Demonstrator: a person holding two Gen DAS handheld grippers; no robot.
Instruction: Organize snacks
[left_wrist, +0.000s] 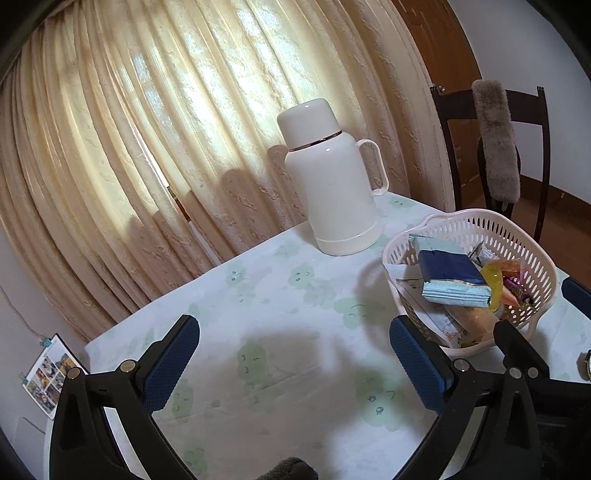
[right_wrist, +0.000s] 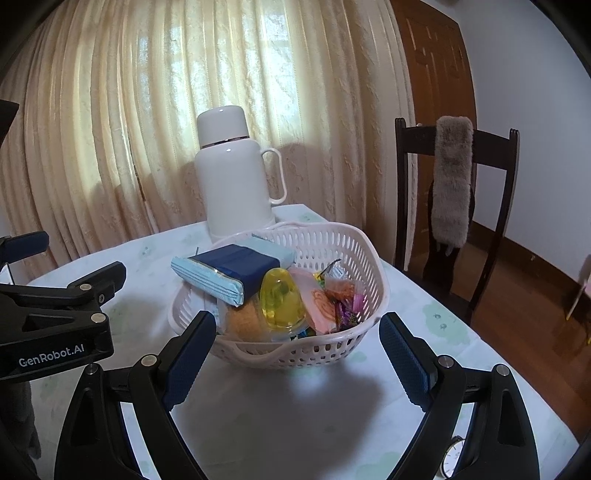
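- Gaping wide, left gripper (left_wrist: 295, 354) hangs over bare tablecloth, nothing betw. its blue pads (left_wrist: 173, 362).
- Right gripper (right_wrist: 297, 354) also spread, empty; its tips flank the near rim of the basket (right_wrist: 332, 240) w/o touching it.
- Basket = pale perforated plastic, sits on the table (right_wrist: 277, 424) just right of left gripper, straight ahead of right one.
- Inside the basket: blue packet (right_wrist: 229, 273) lying tilted on top of the pile at left; yellow jelly cup (right_wrist: 280, 299) in the middle; pink wrapper (right_wrist: 321, 302) beside it; small mixed candies (right_wrist: 347, 295) to the right; an orange-ish snack (right_wrist: 243, 321) under the packet.
- White thermos (right_wrist: 232, 181) w/ handle stands upright behind basket, near the curtain (right_wrist: 147, 110).
- Dark chair (right_wrist: 491, 206) at the table's far right, grey furry cloth (right_wrist: 452, 181) draped over its back.
- Watch face (right_wrist: 452, 458) at table's near edge, partly hidden by right finger.
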